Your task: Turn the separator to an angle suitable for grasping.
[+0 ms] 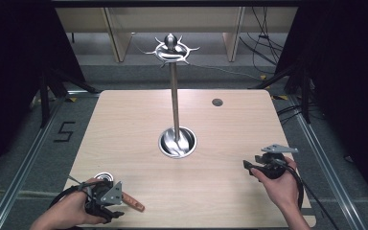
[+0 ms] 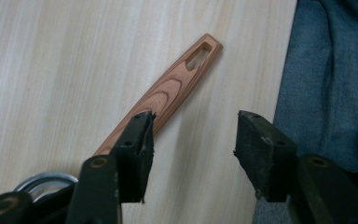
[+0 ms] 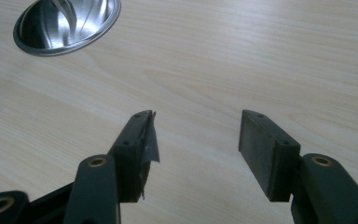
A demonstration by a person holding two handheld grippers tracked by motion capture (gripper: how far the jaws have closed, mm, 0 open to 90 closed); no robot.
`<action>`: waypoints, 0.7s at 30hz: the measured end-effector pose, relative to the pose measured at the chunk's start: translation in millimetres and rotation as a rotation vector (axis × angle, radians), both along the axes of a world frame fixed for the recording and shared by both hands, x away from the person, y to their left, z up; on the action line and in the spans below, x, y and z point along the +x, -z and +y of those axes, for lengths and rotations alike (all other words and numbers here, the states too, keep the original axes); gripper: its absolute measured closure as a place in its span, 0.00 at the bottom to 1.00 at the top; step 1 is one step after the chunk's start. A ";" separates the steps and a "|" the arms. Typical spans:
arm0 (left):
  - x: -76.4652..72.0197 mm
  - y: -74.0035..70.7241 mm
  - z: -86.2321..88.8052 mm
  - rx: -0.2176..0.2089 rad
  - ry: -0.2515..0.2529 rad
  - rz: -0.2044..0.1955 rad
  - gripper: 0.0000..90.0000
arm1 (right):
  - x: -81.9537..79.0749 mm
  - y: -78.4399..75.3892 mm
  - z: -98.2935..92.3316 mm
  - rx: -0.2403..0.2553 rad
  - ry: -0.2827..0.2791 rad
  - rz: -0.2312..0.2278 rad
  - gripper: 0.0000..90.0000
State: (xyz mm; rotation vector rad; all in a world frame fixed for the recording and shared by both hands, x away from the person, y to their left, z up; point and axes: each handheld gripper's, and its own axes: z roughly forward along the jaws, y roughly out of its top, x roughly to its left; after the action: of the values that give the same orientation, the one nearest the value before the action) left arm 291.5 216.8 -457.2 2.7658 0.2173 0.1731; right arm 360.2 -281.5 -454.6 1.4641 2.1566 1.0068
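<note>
Item one, the left gripper (image 1: 106, 201): held in the person's left hand (image 1: 69, 211) at about 7 o'clock on the table (image 1: 230, 129), jaws standing apart and grasping nothing. In the left gripper view (image 2: 192, 140) the gap between the pads is bare tabletop; the left pad (image 2: 137, 140) lies over one side of the wooden handle (image 2: 177, 81), and whether it touches it cannot be told. Item two, the wooden handle: reddish-brown, grained, with a slot near its free end; it lies flat near the table's front edge, seen in the high view (image 1: 133, 203) just right of the left gripper, its free end pointing toward 4 o'clock. A round metal part (image 1: 103, 176) shows at the other side of the gripper, at its 12 o'clock. Item three, the right gripper (image 1: 261, 165): held in the right hand (image 1: 280, 184) at about 4 o'clock on the table, jaws parted and empty over bare wood in its own view (image 3: 196, 135). Item four, a metal rack (image 1: 175, 96): upright pole on a round dished base (image 1: 177, 142) at table centre, hooked crown on top. Item five, a small dark round cap (image 1: 217, 102) at 1 o'clock.
</note>
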 end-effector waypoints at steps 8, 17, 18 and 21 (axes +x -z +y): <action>-0.9 7.1 -19.0 0.133 0.115 0.015 0.94 | 0.2 -0.3 0.6 -0.001 -0.006 -0.001 0.51; 7.0 18.1 -34.7 0.213 0.142 0.085 0.99 | 1.1 0.0 -1.6 -0.051 -0.009 -0.039 0.50; 8.5 18.6 -35.8 0.223 0.149 0.083 0.99 | 1.1 0.0 -1.6 -0.051 -0.009 -0.039 0.50; 11.5 21.3 -38.5 0.223 0.146 0.098 0.99 | 0.0 -1.7 0.0 -0.034 0.006 -0.010 0.50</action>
State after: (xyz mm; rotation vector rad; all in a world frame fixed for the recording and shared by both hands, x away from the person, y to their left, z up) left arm 303.0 178.3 -478.6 3.0012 0.0214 0.0256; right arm 360.1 -281.5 -452.9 1.4456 2.1505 0.9695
